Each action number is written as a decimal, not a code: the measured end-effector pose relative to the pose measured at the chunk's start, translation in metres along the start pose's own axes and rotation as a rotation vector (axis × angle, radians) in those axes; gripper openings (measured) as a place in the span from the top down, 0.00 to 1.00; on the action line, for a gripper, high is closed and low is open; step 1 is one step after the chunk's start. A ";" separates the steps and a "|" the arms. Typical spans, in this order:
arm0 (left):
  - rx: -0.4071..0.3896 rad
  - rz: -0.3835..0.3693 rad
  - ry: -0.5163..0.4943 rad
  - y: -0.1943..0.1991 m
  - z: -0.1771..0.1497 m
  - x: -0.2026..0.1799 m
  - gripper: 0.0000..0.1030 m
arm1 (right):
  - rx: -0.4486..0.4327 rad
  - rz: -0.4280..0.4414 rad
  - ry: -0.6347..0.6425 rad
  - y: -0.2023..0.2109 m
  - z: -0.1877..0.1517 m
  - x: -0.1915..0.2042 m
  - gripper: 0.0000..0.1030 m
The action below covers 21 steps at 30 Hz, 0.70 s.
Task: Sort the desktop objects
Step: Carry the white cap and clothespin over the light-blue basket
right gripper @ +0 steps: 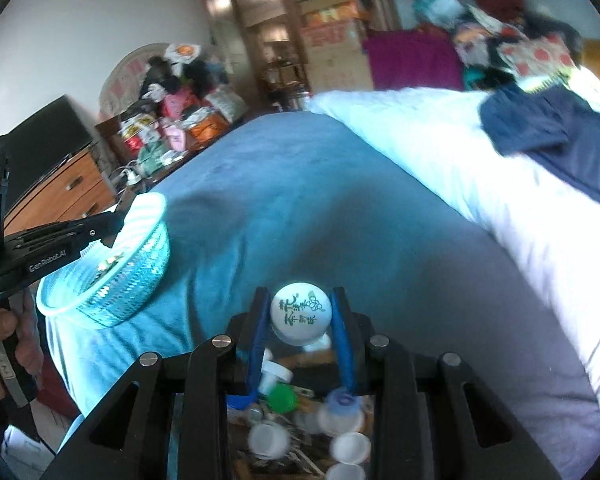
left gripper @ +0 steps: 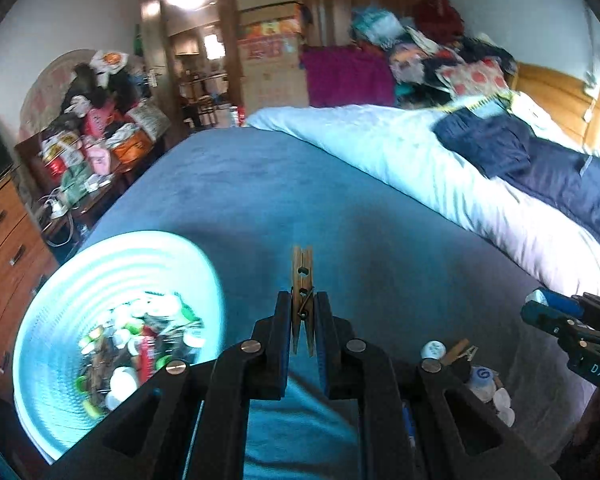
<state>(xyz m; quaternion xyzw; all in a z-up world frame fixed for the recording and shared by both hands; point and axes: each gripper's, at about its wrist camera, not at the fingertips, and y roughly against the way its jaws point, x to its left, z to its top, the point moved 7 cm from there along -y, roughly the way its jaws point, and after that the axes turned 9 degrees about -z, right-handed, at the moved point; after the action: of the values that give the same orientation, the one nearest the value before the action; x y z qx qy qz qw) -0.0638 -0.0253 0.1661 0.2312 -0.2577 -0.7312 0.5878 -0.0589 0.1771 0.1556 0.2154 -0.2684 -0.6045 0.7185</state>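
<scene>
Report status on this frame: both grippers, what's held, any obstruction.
Left gripper shut on wooden clothespin, beside the blue basket. Right gripper shut on white bottle cap, above the loose pile. No obstruction visible.

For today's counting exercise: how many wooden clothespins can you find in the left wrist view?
2. One clothespin stands upright, clamped in the left tool. A second clothespin lies in the pile at lower right. Others may be hidden in the blurred basket.

The left gripper clamps a wooden clothespin upright beside the cap-filled basket.

Wooden clothespin, glossy plastic cap
</scene>
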 end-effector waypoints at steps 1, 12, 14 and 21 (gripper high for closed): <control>-0.004 0.007 0.013 0.003 0.000 0.007 0.89 | -0.001 0.007 0.009 0.000 0.004 0.007 0.72; -0.026 0.087 0.128 0.039 -0.016 0.104 0.89 | -0.030 0.067 0.109 -0.006 0.044 0.096 0.72; -0.028 0.096 0.141 0.045 -0.018 0.118 0.89 | -0.034 0.075 0.123 -0.007 0.049 0.110 0.72; -0.034 0.115 0.168 0.058 -0.023 0.150 0.89 | -0.038 0.097 0.164 -0.011 0.065 0.155 0.72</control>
<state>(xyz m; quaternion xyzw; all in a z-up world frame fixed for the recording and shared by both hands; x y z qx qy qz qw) -0.0365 -0.1851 0.1804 0.2667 -0.2081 -0.6784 0.6522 -0.0895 0.0233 0.2175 0.2373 -0.2075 -0.5542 0.7704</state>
